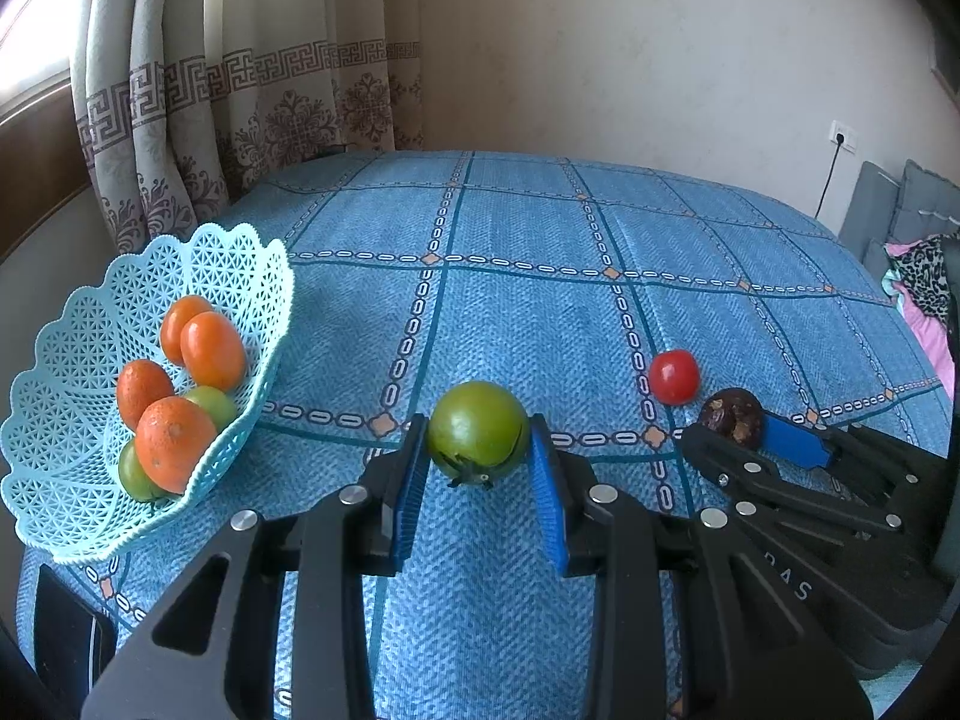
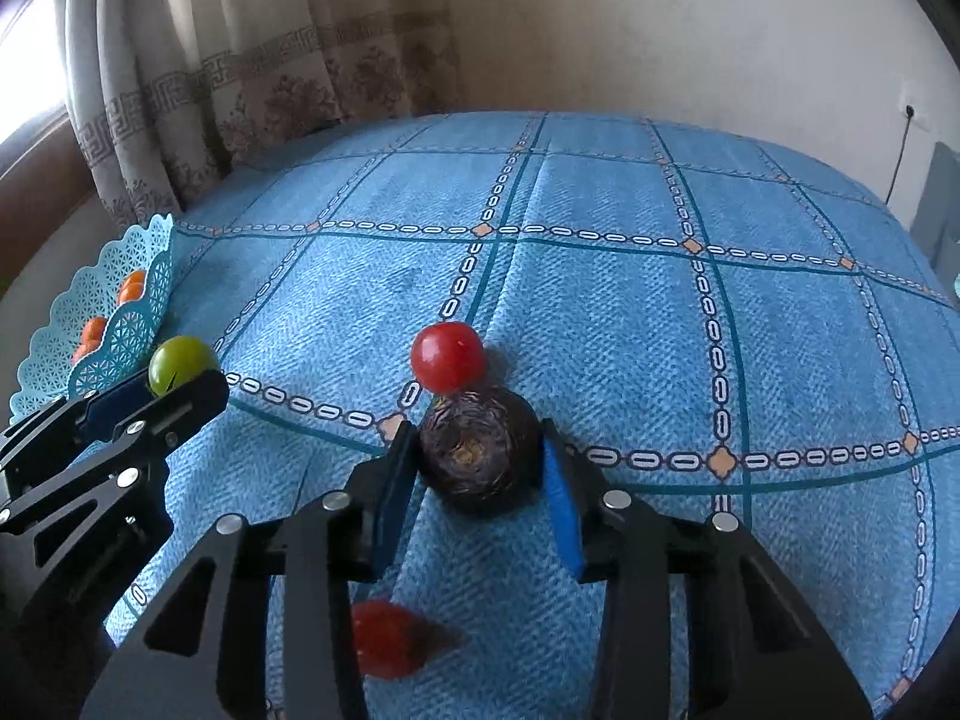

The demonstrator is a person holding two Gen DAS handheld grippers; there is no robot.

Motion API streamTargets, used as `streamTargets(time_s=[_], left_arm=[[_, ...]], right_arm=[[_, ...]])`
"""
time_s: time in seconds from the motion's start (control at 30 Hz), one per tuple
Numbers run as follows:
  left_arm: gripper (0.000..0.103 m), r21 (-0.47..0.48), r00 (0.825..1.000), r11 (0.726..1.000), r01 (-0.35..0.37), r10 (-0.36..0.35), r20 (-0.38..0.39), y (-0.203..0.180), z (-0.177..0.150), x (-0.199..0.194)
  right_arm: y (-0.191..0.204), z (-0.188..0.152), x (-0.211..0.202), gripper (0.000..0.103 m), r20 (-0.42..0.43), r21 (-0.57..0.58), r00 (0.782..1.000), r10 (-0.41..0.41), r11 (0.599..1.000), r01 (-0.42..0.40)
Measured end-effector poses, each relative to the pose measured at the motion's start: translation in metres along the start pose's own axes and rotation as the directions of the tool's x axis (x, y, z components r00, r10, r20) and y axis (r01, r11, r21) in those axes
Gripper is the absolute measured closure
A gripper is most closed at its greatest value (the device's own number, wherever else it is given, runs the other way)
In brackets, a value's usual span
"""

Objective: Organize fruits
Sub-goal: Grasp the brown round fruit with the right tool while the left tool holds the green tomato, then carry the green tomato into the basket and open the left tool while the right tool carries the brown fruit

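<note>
My left gripper [image 1: 478, 427] is shut on a green tomato [image 1: 477, 432], its blue pads [image 1: 413, 480] pressed to both sides just above the blue tablecloth. A light-blue lattice basket [image 1: 78, 330] at the left holds several oranges [image 1: 211, 349] and two green fruits [image 1: 213, 405]. My right gripper [image 2: 480, 435] is shut on a dark brown round fruit [image 2: 480, 456] low over the cloth. A red tomato [image 2: 448, 357] lies just beyond it. A blurred red fruit [image 2: 384, 639] lies under the right gripper's body. The left gripper [image 2: 180, 381] and its green tomato [image 2: 180, 363] sit beside the basket [image 2: 129, 324].
A blue checked cloth [image 1: 528, 312] covers the table. A patterned curtain [image 1: 240, 120] and a window are behind at the left, a plain wall with a socket [image 1: 843, 138] at the back. A dark flat object [image 1: 66, 624] lies at the near left edge. Grey cushions [image 1: 912, 204] stand at the right.
</note>
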State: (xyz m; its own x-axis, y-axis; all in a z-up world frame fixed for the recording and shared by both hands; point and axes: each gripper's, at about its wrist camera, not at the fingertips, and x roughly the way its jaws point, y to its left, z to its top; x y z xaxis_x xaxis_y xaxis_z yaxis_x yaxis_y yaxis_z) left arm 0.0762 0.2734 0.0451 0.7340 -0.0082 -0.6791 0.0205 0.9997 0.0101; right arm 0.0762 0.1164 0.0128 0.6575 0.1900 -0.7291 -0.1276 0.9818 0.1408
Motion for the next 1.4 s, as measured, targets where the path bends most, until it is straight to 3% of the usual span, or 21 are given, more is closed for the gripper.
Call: streamTargets(time_s=[0.83, 1.4], left_arm=[[0.070, -0.005, 0.999, 1.000, -0.015, 0.015, 0.041, -0.004, -0.002, -0.023], [0.070, -0.045, 0.995, 0.998, -0.043, 0.046, 0.086, 0.021, -0.004, -0.056]], right_arm=[[0.007, -0.004, -0.033, 0.063, 0.083, -0.018, 0.997, -0.006, 1.000, 0.008], [0.037, -0.001, -0.049, 0.063, 0.107, -0.086, 0.994, 0.016, 0.996, -0.007]])
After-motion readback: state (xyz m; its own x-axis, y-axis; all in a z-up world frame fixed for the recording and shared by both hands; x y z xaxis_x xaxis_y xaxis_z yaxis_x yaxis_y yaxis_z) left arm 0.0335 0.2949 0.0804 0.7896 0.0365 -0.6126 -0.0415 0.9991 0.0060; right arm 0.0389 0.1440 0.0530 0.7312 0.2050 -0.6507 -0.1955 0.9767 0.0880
